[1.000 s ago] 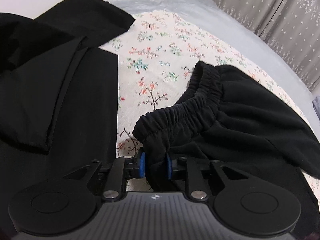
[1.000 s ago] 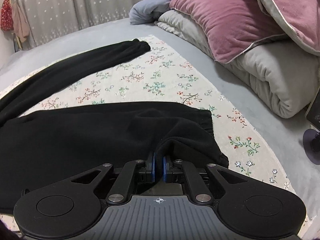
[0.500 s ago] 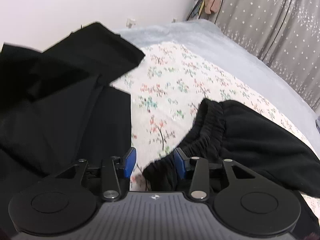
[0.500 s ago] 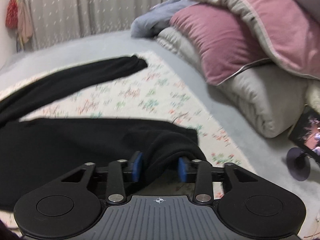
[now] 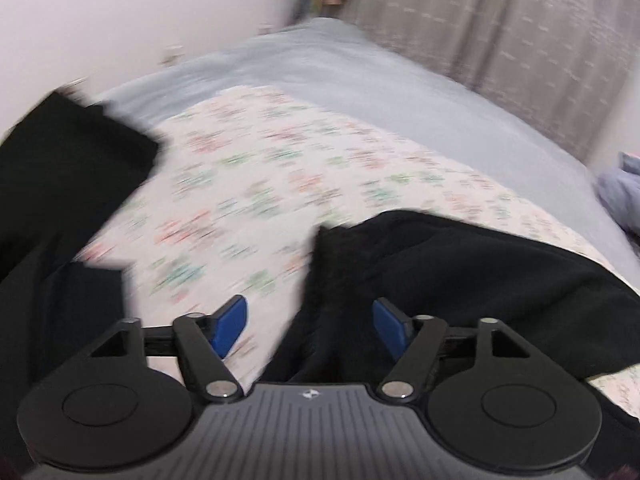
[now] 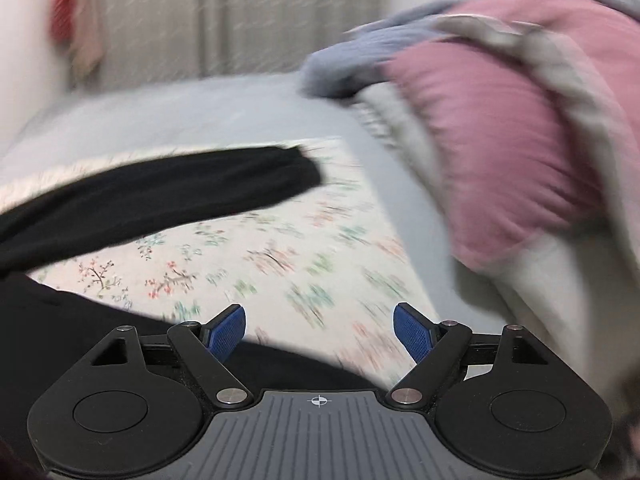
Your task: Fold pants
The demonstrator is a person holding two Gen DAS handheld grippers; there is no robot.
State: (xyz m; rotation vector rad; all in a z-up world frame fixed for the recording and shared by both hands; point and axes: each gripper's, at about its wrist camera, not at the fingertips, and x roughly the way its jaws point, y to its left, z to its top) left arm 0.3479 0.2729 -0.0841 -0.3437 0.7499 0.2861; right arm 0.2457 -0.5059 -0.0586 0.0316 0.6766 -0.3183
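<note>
Both tools have just been opening: the left tool (image 5: 308,326) stands released with the waistband between its jaws (untouched), the right tool (image 6: 320,330) released and empty, so the black pants (image 5: 460,280) lie on the bed (image 5: 360,80), apparently ready for regripping.

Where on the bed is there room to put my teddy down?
The floral sheet is bare between the stretched-out pant leg and the black pants bunched near the grippers. The plain blue bedspread toward the curtain is bare too. It is crowded by the pink pillow and piled bedding.
</note>
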